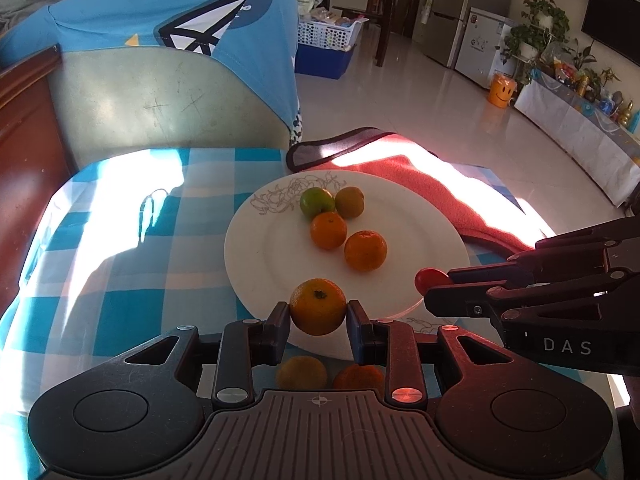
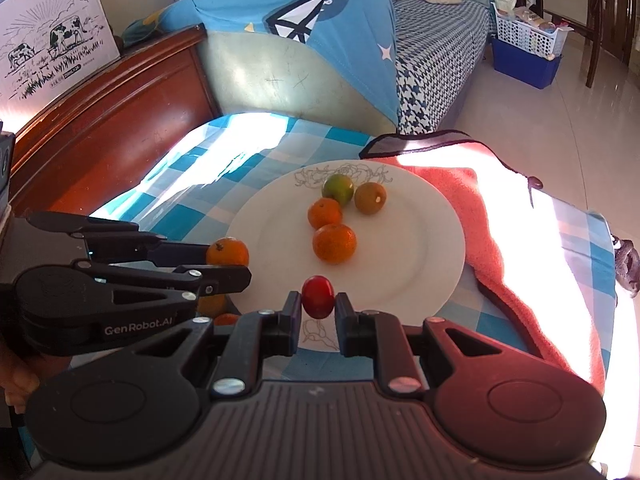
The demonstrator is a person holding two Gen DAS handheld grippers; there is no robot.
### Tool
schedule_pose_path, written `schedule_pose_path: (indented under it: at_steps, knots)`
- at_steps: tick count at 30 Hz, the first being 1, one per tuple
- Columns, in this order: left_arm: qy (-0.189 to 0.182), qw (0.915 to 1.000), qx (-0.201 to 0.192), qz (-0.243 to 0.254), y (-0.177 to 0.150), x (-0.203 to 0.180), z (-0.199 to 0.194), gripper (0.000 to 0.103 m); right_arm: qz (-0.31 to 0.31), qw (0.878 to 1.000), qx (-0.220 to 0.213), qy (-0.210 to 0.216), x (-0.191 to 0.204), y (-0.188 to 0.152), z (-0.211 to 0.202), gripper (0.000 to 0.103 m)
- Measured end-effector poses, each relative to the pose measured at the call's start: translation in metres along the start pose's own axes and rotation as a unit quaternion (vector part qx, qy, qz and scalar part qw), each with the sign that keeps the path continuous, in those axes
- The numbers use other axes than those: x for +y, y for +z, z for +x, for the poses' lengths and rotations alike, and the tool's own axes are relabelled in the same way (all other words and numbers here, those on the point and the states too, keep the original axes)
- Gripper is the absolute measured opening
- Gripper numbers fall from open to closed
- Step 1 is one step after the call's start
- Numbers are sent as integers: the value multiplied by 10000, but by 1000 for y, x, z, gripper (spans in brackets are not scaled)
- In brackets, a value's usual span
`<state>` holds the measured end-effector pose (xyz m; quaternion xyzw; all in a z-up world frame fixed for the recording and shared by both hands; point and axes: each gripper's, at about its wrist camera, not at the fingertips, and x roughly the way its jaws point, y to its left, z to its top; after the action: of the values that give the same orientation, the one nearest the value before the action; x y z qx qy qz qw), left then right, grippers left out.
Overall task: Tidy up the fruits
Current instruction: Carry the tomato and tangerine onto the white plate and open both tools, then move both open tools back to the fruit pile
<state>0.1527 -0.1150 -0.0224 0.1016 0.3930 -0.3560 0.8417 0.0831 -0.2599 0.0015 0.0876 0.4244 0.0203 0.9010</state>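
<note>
Fruits sit nearest you in both tools: your left gripper (image 1: 318, 312) is clamped on an orange mandarin (image 1: 318, 306), held over the near rim of the white plate (image 1: 256, 248), and your right gripper (image 2: 318, 304) is pinched narrow around a small red fruit (image 2: 317, 297), also at the plate's near edge. Below your left fingers, two more mandarins (image 1: 302, 372) lie on the blue checked cloth (image 1: 120, 280). Farther in, two orange mandarins (image 1: 365, 250), a green one (image 1: 316, 201) and a brownish one (image 1: 349, 202) cluster on the plate. Beyond it lies a pink towel (image 1: 424, 188).
</note>
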Motion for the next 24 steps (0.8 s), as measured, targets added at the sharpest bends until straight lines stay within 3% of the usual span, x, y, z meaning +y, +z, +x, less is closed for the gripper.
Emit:
schedule_pose_path:
  at_steps: [11, 22, 24]
  knots:
    - [110, 9997, -181, -102, 9, -1, -8, 31, 328, 9994, -80, 26, -9, 6, 3, 21]
    - [433, 9982, -307, -263, 10, 16, -38, 55, 241, 9995, -108, 184, 0, 5, -7, 25]
    - [503, 9978, -296, -326, 8, 21, -44, 63, 240, 9994, -122, 203, 2, 3, -10, 26]
